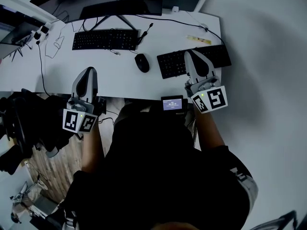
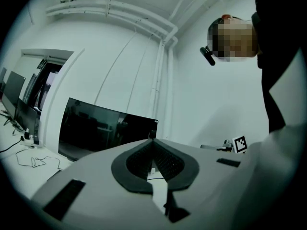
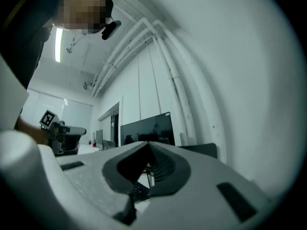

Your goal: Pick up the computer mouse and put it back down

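Observation:
The black computer mouse [image 1: 142,63] lies on the white desk [image 1: 120,75], between two black keyboards. My left gripper [image 1: 89,71] hovers over the desk's front part, well to the left of the mouse and apart from it. Its jaws meet at the tips, shut with nothing between them [image 2: 152,143]. My right gripper [image 1: 190,53] hangs above the right keyboard [image 1: 211,56], to the right of the mouse, also shut and empty [image 3: 147,145]. Neither gripper view shows the mouse.
A second keyboard [image 1: 105,39] lies at the back left, in front of a dark monitor [image 1: 120,6]. Cables [image 1: 53,44] trail over the desk's left part. A small device with a lit screen [image 1: 172,103] sits at the desk's front edge.

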`<state>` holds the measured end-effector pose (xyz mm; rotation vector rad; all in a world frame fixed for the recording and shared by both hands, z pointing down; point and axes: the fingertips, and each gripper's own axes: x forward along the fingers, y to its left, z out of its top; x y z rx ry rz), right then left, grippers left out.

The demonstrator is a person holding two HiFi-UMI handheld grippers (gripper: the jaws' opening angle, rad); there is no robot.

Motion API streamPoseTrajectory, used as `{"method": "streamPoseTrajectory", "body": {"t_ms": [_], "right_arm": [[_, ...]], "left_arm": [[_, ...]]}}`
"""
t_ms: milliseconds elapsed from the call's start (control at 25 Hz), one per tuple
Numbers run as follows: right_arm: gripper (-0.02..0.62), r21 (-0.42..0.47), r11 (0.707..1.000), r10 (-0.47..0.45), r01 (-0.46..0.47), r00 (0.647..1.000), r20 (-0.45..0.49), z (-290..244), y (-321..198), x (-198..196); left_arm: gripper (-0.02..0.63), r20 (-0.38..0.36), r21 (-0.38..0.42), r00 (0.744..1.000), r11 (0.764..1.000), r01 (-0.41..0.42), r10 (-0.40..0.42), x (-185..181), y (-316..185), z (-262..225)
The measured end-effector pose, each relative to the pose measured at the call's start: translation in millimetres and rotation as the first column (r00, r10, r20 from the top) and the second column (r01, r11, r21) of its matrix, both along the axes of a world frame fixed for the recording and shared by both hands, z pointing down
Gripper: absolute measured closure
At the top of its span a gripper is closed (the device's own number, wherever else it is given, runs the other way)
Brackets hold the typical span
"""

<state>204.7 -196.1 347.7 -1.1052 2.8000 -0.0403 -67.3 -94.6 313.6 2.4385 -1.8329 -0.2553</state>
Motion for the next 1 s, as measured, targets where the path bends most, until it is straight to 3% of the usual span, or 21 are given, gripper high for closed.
{"method": "streamPoseTrajectory", "body": {"t_ms": [240, 440, 680, 1000], "right_arm": [[0.592, -0.014, 0.998, -0.063, 0.063, 0.998, -0.011, 15, 20, -30], [0.592, -0.051, 0.995, -0.091, 0.089, 0.995, -0.036, 25, 54, -48], [0.592, -0.059, 0.997, -0.043, 0.040, 0.998, -0.044, 23, 121, -64], [0.592, -0.079, 0.996, 0.040, -0.043, 0.998, -0.038, 29, 240, -104]], "left_arm": [[0.612, 0.022, -0.031, 1.000, 0.999, 0.011, -0.010, -3, 19, 14], [0.612, -0.058, -0.071, 0.997, 0.996, -0.047, 0.043, -2, 31, 30], [0.612, -0.061, 0.005, 0.991, 0.993, -0.116, 0.116, -20, 84, 18], [0.612, -0.086, -0.029, 0.977, 0.979, -0.201, 0.198, -61, 193, 49]]}}
